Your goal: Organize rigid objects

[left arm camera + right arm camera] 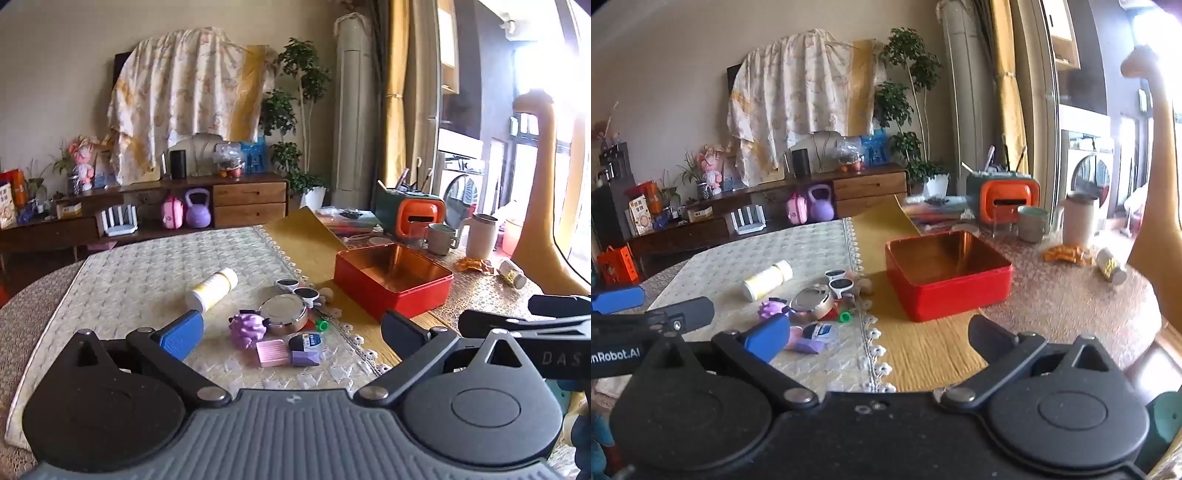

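Observation:
An open red tin box (393, 282) (947, 275) sits empty on the yellow runner. Left of it lies a small heap: a white and yellow bottle (212, 290) (767, 279) on its side, white sunglasses (299, 288) (839, 282), a round metal tin (283, 314) (809, 303), a purple toy (246, 328) (772, 309), a pink block (272, 352), a lilac case (306, 349) (814, 338) and a green cap (322, 325) (845, 316). My left gripper (291, 334) hangs open above the near side of the heap. My right gripper (879, 338) is open over the runner, in front of the box. Nothing is held.
Behind the box stand an orange and green organizer (410, 212), a grey mug (439, 238) and a white tumbler (482, 234). A small jar (1111, 265) and orange wrappers (1065, 254) lie at the right. The round table's edge (1137, 332) curves near.

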A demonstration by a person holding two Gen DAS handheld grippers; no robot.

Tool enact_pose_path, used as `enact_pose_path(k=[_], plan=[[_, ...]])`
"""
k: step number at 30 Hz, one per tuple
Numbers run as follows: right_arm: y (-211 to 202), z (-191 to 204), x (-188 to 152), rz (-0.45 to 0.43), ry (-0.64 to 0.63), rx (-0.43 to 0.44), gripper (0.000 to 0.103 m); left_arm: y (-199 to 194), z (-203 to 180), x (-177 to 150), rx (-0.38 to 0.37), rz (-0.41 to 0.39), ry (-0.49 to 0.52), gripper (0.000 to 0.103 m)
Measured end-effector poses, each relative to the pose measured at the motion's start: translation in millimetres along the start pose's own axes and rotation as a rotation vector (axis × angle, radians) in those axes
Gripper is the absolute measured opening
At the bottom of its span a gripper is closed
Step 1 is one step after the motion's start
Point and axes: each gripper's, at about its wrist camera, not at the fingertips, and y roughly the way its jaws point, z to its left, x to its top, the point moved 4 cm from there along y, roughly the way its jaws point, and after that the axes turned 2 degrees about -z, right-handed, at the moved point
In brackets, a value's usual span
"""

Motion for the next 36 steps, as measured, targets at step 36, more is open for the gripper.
enact_pose_path(k=[36], plan=[[9.9,4.5,0.9,-0.01,-0.056,0.072,0.103,16.0,1.0,-5.7,0.014,0.106,-0.039,0.103]])
